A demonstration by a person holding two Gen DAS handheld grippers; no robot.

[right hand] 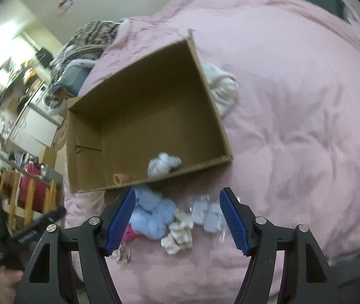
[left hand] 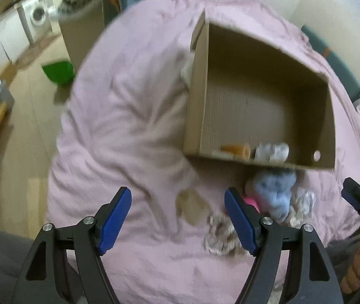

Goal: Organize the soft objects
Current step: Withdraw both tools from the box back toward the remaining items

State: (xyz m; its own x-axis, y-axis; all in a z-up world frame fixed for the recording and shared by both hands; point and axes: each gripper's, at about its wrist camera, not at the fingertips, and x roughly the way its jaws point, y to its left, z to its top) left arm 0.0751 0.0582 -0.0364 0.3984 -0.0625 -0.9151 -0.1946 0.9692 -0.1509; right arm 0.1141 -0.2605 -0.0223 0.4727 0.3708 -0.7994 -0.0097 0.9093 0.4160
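Ribbed blue pads (right hand: 121,220), fluffy pale-blue bundle (right hand: 152,217)

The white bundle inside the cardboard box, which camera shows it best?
The right wrist view: the white bundle lies in plain sight on the floor of the cardboard box. In the left wrist view the near wall partly hides the bundle, and the image is blurrier.

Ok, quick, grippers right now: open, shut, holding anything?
Left gripper: open, holding nothing.
Right gripper: open, holding nothing, above the soft toys.
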